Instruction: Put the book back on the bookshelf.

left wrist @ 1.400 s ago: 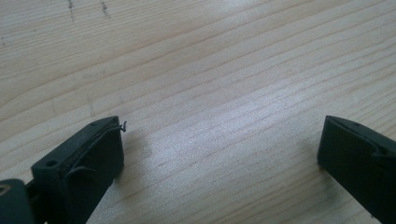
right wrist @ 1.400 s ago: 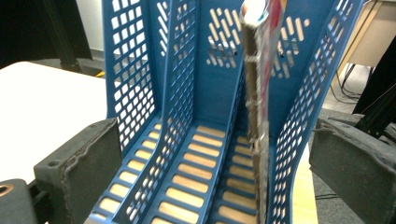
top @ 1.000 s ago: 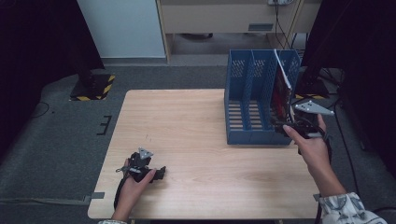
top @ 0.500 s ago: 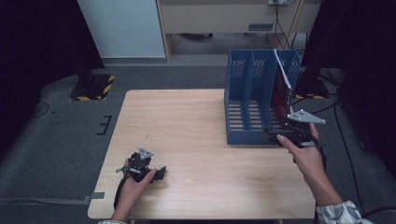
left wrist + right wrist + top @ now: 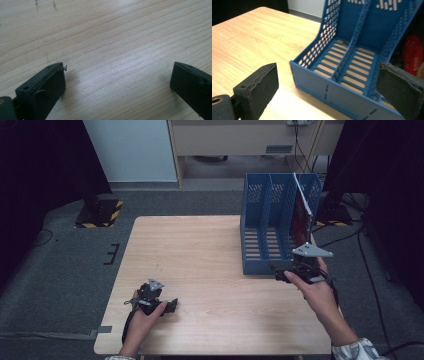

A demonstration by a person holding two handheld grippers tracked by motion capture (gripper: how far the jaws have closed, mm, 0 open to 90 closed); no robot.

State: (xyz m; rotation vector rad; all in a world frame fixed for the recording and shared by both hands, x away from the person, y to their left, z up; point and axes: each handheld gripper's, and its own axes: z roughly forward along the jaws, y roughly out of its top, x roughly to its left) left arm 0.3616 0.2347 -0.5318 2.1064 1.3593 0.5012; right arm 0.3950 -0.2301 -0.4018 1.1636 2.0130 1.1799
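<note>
The right tool, jaws wide apart and empty, hung just before the blue slotted plastic file rack at the pale wooden counter's far right edge; approaching squarely seemed wise. The left tool, also wide and empty, rested amid open counter.

Blue plastic file rack with three slotted compartments, perforated dividers, open top; upright at the bench's far right edge. Red-covered flat item standing tilted in the rightmost compartment, its top leaning against the outer wall
</note>
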